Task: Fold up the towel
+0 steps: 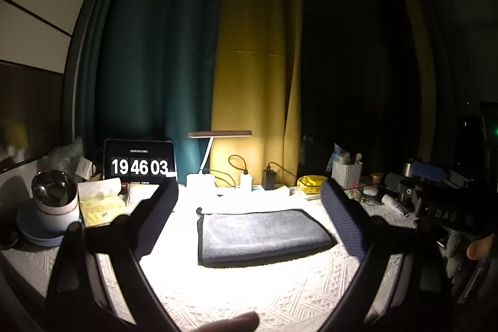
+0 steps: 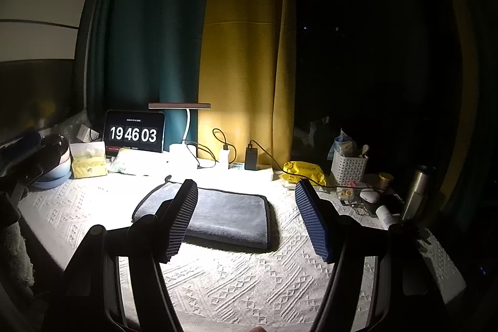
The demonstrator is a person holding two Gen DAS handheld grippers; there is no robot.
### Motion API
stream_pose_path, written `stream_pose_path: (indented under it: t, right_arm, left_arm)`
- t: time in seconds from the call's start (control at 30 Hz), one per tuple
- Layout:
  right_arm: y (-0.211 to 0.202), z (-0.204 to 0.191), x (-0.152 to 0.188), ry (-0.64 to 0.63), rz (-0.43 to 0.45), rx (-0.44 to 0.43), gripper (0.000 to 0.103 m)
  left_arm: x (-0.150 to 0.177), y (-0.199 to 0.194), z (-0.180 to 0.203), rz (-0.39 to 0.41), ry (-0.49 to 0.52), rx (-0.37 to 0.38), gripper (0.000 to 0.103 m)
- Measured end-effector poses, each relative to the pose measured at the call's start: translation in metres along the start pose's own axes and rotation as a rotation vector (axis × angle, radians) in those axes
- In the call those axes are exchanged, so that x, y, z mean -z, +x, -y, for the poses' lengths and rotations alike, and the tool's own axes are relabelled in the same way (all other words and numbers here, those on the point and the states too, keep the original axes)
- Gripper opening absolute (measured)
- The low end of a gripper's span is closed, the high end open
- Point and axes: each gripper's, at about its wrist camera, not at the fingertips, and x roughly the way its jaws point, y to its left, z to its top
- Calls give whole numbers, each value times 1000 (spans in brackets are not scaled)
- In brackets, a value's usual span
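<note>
The gray towel (image 1: 261, 235) lies folded flat on the white patterned tablecloth (image 1: 249, 301), straight ahead of the left gripper (image 1: 249, 207) and framed between its two spread fingers, touching neither. The left jaws stand wide apart and hold nothing. From the right wrist view, the right gripper (image 2: 246, 217) is likewise released, its ribbed pads (image 2: 312, 220) well apart and empty; the towel (image 2: 230, 213) sits ahead of them, partly behind the left-hand pad and clear of the right-hand one. Beyond the towel, past the fingertips, a lit desk lamp (image 2: 180, 106) stands beside a tablet (image 2: 133, 133) showing 19 46 03. A white basket (image 2: 348, 168) sits off beyond the right-hand pad, near a yellow packet (image 2: 303, 170).
</note>
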Motion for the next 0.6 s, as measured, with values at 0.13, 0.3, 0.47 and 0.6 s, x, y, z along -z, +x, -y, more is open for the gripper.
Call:
stream_pose_path:
  t: [0.13, 0.3, 0.47, 0.6]
  right_arm:
    - [-1, -3, -2, -2, 8, -7, 68]
    - [-2, -3, -2, -3, 11, -13, 68]
    - [-5, -1, -2, 5, 17, -7, 68]
    - [-5, 0, -2, 6, 14, -7, 68]
  left_arm:
    - [-1, 0, 0, 1, 1, 6, 93]
    - [-2, -3, 1, 6, 4, 7, 93]
    - [-3, -3, 3, 9, 8, 0, 93]
    - [-3, -3, 3, 10, 9, -4, 93]
